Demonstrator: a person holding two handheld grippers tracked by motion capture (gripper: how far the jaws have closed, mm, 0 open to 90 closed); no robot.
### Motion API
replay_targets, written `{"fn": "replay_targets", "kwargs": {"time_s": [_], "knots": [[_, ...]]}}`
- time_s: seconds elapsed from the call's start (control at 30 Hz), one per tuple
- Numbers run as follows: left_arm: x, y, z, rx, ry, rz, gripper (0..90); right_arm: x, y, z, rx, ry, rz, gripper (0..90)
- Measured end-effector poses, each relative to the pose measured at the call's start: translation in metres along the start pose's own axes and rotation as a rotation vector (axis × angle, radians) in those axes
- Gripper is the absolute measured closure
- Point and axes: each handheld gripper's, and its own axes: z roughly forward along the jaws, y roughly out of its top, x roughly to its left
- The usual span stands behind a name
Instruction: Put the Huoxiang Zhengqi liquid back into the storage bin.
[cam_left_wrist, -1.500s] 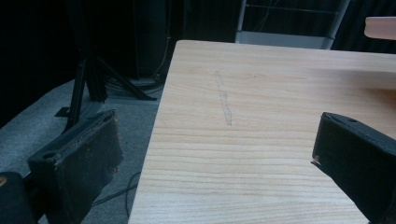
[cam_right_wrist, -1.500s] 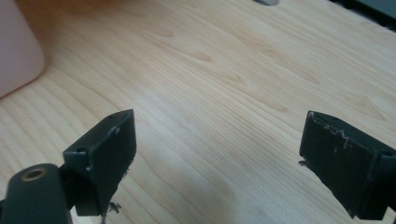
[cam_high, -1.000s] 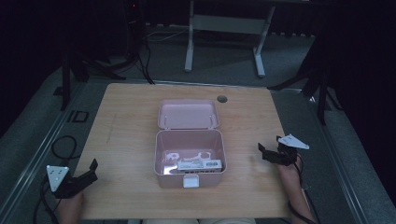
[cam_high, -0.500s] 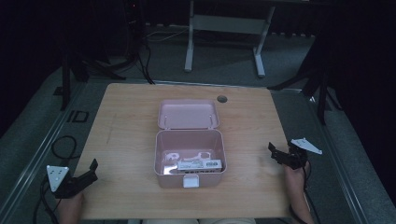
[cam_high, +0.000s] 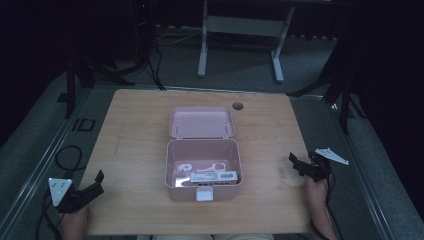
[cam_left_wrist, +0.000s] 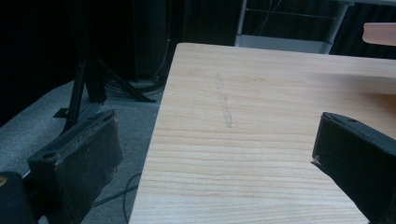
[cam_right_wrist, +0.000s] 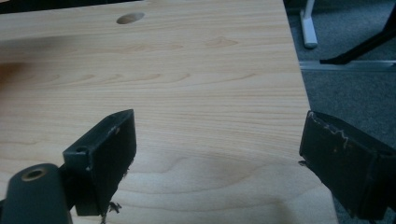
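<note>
At the lower left of the high view the left gripper (cam_high: 92, 185) and at the right edge the right gripper (cam_high: 300, 165) both gaped wide and empty over the bench (cam_high: 135, 130), with the open pink box (cam_high: 202, 170) centred beyond them.

Your left claw (cam_high: 95, 181) sits at about 8 o'clock in the high view, low at the near left corner of the tabletop (cam_high: 140, 125), its jaws spread wide and pointing toward 1 o'clock, nothing between them. Your left hand (cam_high: 75, 220) grips it from below. Your right claw (cam_high: 295, 164) sits at about 4 o'clock by the right edge, jaws parted and empty, pointing toward 10 o'clock. Your right hand (cam_high: 316, 187) and forearm come up from the bottom edge behind it.
</note>
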Motion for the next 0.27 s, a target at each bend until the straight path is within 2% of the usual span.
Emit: {"fn": "replay_targets", "kwargs": {"time_s": [0.17,0.27], "knots": [[0.0,-0.0001,-0.0003,-0.005,-0.001,-0.002,1.6,-0.0029,-0.0007,0.0011,0.004,0.0,0.03,10.9],[0.0001,-0.0001,-0.0004,-0.007,-0.002,-0.003,1.6,-0.002,-0.0007,0.0028,0.02,-0.006,0.021,10.9]]}}
